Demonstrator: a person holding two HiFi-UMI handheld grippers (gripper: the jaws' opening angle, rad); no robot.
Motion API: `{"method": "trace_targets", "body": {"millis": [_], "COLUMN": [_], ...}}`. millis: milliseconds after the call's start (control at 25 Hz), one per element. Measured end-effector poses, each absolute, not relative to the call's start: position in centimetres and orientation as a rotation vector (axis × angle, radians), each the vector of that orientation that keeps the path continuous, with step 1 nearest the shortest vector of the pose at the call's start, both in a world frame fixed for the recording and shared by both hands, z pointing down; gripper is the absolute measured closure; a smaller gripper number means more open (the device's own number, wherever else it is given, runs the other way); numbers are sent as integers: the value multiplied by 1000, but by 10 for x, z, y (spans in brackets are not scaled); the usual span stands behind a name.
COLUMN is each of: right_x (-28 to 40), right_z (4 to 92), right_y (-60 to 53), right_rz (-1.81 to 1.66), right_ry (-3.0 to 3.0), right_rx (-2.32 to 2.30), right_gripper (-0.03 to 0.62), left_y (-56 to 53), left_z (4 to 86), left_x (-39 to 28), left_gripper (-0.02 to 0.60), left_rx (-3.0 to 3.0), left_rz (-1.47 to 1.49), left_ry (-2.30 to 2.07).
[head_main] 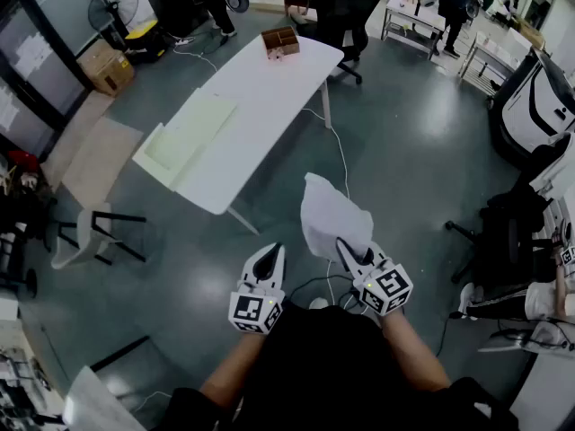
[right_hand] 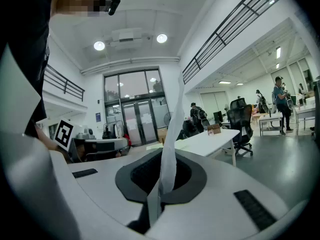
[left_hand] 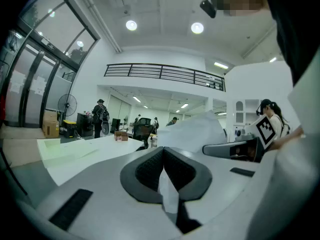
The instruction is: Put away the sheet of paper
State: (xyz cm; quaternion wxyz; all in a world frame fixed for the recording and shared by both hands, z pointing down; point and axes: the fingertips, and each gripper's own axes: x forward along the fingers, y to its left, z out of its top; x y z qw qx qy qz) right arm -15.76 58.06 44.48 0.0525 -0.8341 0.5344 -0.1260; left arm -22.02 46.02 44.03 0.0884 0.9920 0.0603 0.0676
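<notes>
A white sheet of paper (head_main: pixel 331 218) stands up from my right gripper (head_main: pixel 346 245), which is shut on its lower edge; the sheet hangs over the grey floor, short of the white table (head_main: pixel 269 88). In the right gripper view the paper (right_hand: pixel 175 129) rises as a thin edge-on strip from the closed jaws (right_hand: pixel 162 176). My left gripper (head_main: pixel 269 254) is beside it to the left, jaws together and off the sheet. In the left gripper view a thin pale sliver shows in the jaw seam (left_hand: pixel 163 166); I cannot tell what it is. The paper (left_hand: pixel 192 131) shows to the right there.
The long white table carries a pale green folder or tray (head_main: pixel 189 133) at its near end and a small brown box (head_main: pixel 280 41) at the far end. An office chair (head_main: pixel 346 12) stands behind it. A cable (head_main: pixel 340 151) runs across the floor. A stool (head_main: pixel 90 236) is left, another chair (head_main: pixel 508 232) right.
</notes>
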Motion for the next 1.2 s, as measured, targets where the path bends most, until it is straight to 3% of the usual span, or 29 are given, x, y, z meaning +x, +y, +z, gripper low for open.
{"method": "trace_targets", "body": {"millis": [640,1200], "right_x": [-120,-7], "right_z": [454,457], "right_y": [563,487], "right_rz": [-437,-558], "right_ry": [1501,1431], "right_rx": [-2590,-2711], "right_gripper": [595,595], "left_y": [419,336], "left_z": [451,454], "left_x": [-190,-57], "left_gripper": [578,578], "left_rx": [2953,2892], "left_rz": [249,228], "left_ry": [143,216]}}
